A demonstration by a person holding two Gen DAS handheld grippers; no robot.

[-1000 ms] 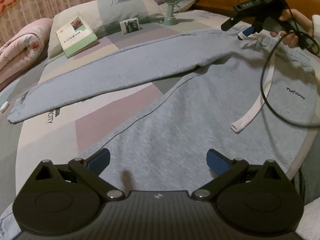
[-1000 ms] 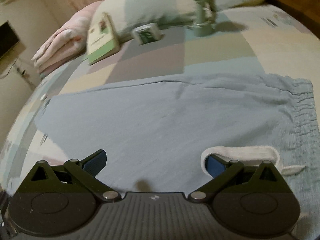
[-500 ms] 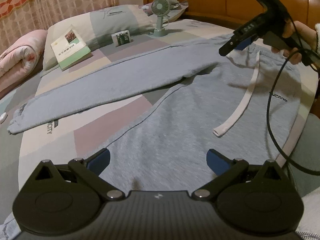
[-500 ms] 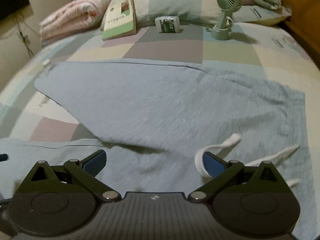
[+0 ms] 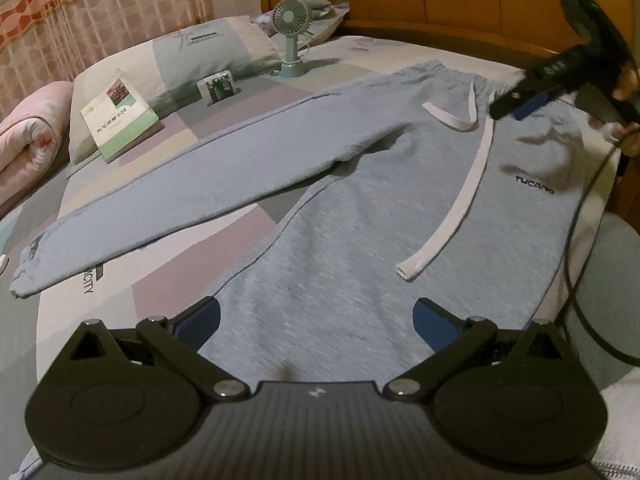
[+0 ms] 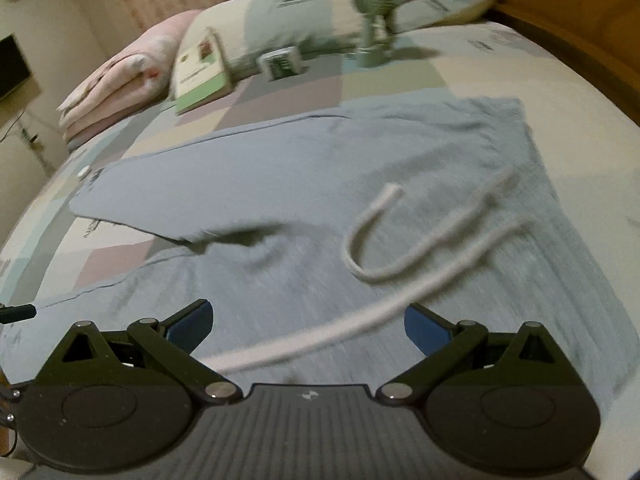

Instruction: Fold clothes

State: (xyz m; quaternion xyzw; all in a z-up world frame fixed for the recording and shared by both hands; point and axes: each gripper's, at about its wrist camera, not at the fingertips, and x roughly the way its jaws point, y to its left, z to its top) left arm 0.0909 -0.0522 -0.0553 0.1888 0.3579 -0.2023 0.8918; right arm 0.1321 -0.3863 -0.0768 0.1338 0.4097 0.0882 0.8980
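Warm, dim indoor light tints both views yellowish. The right wrist view is smeared with motion blur, worst on the fan (image 6: 374, 20) at 12 o'clock. The left wrist view is sharper. Fisheye bending curves the edges, and corners go black.

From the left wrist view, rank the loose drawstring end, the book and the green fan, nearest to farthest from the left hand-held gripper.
1. Drawstring end: on the grey pants, just ahead and right of the left hand-held gripper.
2. Book: far left, leaning on the pillow.
3. Green fan: farthest, by the headboard.
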